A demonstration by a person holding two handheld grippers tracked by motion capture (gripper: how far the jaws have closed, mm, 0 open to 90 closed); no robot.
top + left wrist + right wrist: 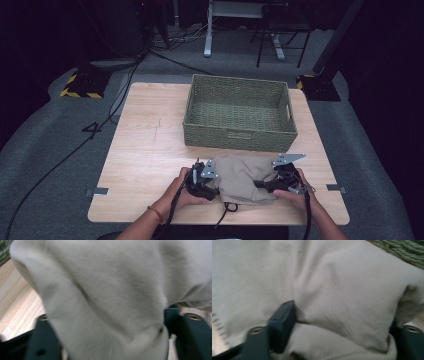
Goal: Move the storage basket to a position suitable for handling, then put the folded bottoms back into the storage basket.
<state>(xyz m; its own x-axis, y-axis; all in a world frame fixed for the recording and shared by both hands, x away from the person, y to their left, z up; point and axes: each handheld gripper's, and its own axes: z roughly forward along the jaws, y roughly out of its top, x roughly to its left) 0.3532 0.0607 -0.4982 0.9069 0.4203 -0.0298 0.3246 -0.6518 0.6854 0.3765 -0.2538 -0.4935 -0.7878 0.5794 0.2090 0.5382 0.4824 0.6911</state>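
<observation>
A folded beige cloth (242, 177) lies in a thick bundle near the table's front edge. My left gripper (215, 187) is at the bundle's left side and my right gripper (262, 185) at its right side, each held in a hand. In the left gripper view the cloth (105, 290) is bunched between the two black jaws of the left gripper (115, 340), which press into it. In the right gripper view the cloth (337, 285) bulges between the jaws of the right gripper (344, 335), and one jaw dents a fold.
A green woven basket (237, 135) stands just behind the cloth, with nothing in it; its weave shows as basket (402, 250) and basket (3, 250). The wooden table (150, 145) has bare room at the left. Black cables trail off the front edge.
</observation>
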